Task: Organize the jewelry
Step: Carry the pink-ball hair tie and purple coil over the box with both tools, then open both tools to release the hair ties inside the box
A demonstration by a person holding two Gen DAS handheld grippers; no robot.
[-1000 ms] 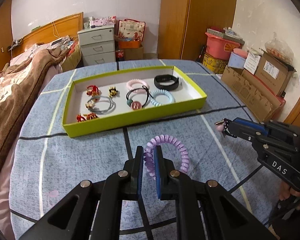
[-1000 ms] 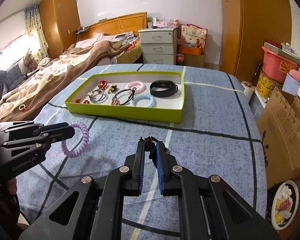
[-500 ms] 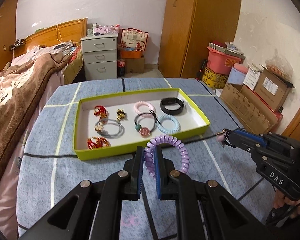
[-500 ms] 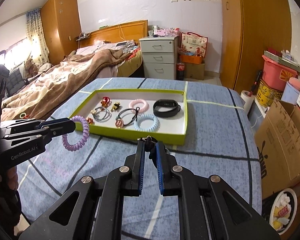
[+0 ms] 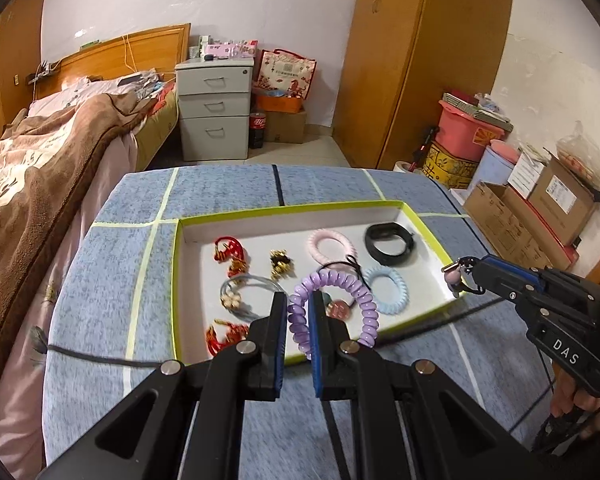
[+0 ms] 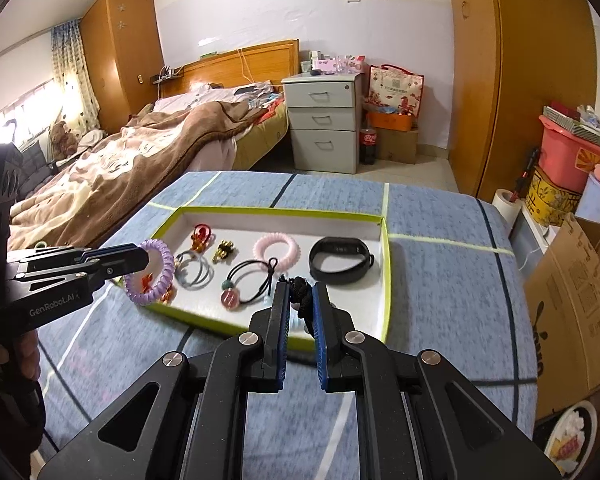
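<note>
My left gripper [image 5: 298, 312] is shut on a purple spiral hair tie [image 5: 356, 292] and holds it above the near edge of the green-rimmed white tray [image 5: 436, 248]. It also shows in the right wrist view [image 6: 150, 276]. My right gripper [image 6: 300, 300] is shut on a black corded charm [image 6: 300, 298] with a pink bead [image 5: 452, 278], over the tray's near right side. In the tray lie a pink spiral tie [image 5: 330, 246], a black band [image 5: 388, 242], a light blue spiral tie [image 5: 390, 288], red clips [image 5: 228, 252], and several others.
The tray [image 6: 386, 280] sits on a table with a blue checked cloth [image 5: 112, 304]. A bed with a brown blanket [image 5: 32, 168] is left. A grey drawer unit [image 5: 214, 112] stands behind. Cardboard boxes [image 5: 540, 208] and a pink tub [image 5: 466, 132] are right.
Both grippers have risen and moved forward toward the tray, each still holding its item; the purple tie and the charm now hang over the tray's near side.
</note>
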